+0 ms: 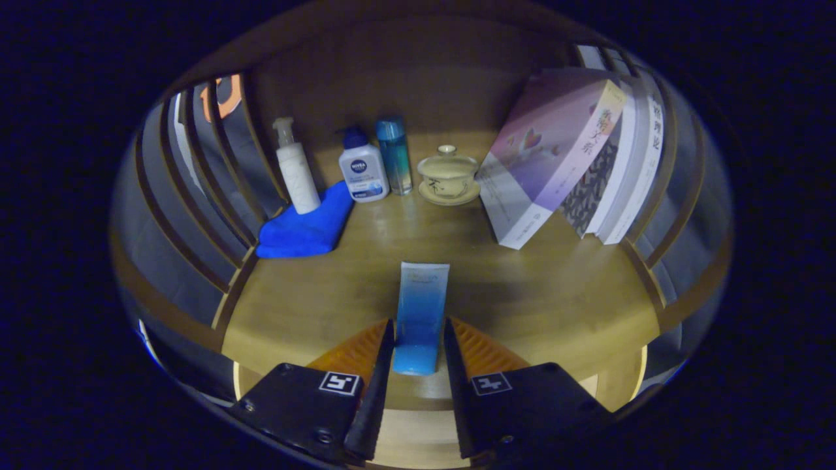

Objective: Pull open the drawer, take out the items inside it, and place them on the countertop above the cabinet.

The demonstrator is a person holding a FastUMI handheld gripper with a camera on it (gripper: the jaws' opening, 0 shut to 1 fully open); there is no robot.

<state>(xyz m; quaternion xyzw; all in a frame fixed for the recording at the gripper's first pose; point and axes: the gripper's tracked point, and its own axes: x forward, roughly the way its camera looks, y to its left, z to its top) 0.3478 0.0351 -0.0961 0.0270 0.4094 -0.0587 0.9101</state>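
Gripper view: tongs [419, 339] narrowed onto a blue tube [421, 313], both fingers [382, 365] pressing its sides near the darker cap end. Tube over the wooden table [548, 294], long axis running straight ahead, flat crimped end pointing away toward the back panel. Beyond, left to right: blue cloth [307, 225], white pump bottle [295, 170], white lotion bottle [363, 171], slim blue bottle [394, 155], lidded cup on saucer [448, 175], leaning books [575, 156]. Contact between tube and table hard to judge.
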